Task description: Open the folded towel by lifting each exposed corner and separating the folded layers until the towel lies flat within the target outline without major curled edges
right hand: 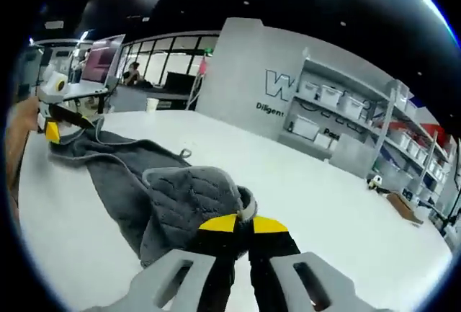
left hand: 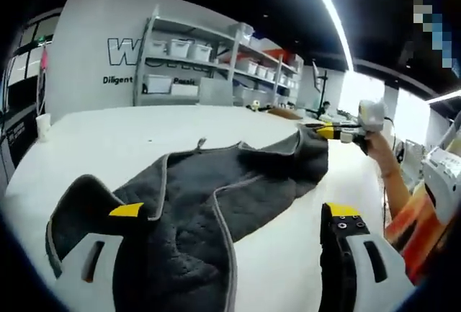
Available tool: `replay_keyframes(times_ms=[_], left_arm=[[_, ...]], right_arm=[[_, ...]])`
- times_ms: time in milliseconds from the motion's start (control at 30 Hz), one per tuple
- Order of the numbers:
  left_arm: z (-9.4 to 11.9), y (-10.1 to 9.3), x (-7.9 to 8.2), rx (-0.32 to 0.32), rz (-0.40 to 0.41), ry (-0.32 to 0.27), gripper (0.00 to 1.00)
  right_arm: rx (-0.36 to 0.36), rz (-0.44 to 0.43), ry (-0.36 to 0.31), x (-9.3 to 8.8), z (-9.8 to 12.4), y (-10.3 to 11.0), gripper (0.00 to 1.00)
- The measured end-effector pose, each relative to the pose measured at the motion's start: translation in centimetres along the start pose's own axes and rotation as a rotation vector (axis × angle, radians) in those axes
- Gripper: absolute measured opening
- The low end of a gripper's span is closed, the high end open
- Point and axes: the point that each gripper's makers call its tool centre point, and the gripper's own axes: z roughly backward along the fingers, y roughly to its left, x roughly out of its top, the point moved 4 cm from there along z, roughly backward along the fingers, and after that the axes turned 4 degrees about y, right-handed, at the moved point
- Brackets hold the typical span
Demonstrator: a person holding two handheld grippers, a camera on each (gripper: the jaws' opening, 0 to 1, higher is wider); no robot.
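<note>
A dark grey towel with a light grey hem lies partly folded on the white table. In the left gripper view my left gripper stands open wide over the towel's near end, with one rounded corner curled up beside its left finger. My right gripper holds the far corner, raised a little off the table. In the right gripper view my right gripper is shut on a bunched towel corner. From there the towel stretches away to the left gripper.
Shelves with white bins stand behind the table against a lettered wall. A paper cup sits near the table's left edge. Small objects lie at the far edge. A person's arm reaches in from the right.
</note>
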Motion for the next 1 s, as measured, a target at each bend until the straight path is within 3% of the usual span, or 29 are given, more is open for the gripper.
replay_keyframes(times_ms=[333,1000], left_arm=[[-2.1,-1.7,-0.2,-0.039,-0.019,0.034,0.97],[-2.0,-1.8,-0.5,-0.022,-0.025,0.061,0.97]], right_arm=[[-0.084,-0.066,0.066,-3.7,0.8,-4.6,0.00],[-0.079,-0.105,0.286,-11.7,-1.3,-5.8,0.00]])
